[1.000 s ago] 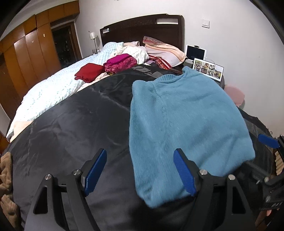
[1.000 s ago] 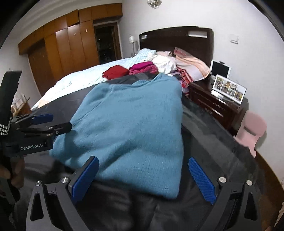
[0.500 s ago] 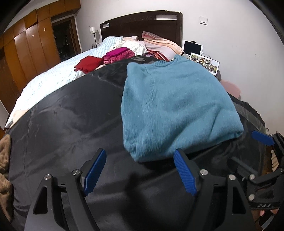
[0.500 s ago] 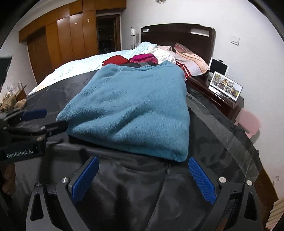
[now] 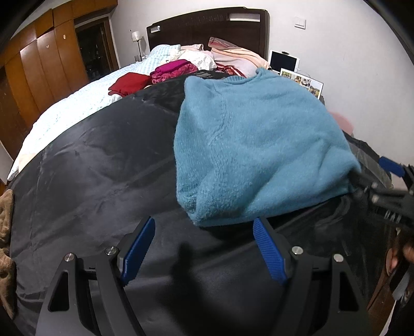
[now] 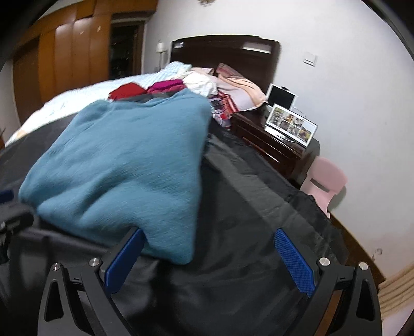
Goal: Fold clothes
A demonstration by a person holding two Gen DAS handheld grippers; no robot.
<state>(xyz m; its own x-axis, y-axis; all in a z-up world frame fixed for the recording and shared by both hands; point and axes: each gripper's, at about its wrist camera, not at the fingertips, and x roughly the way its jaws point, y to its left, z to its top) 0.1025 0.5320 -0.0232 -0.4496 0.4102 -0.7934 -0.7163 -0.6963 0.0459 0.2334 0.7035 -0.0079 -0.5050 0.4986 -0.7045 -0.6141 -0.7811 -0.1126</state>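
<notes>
A blue knitted sweater (image 5: 258, 144) lies folded on a black sheet (image 5: 90, 168) over the bed; it also shows in the right wrist view (image 6: 124, 168). My left gripper (image 5: 204, 237) is open and empty, just in front of the sweater's near left corner. My right gripper (image 6: 209, 250) is open and empty, at the sweater's near right corner, with its left finger (image 6: 124, 258) by the fabric edge. The right gripper also shows at the right edge of the left wrist view (image 5: 388, 181).
Folded red (image 5: 129, 82) and magenta (image 5: 176, 69) clothes and pillows (image 5: 233, 54) lie near the dark headboard (image 5: 207, 23). A nightstand (image 6: 271, 144) with a photo frame (image 6: 292, 126) and a pink stool (image 6: 326, 181) stand at the right. Wooden wardrobes (image 5: 38, 64) line the left wall.
Both grippers drew back off the sweater towards the bed's foot, then moved in again close to its near edge. They stay open. The sweater lies folded as before.
</notes>
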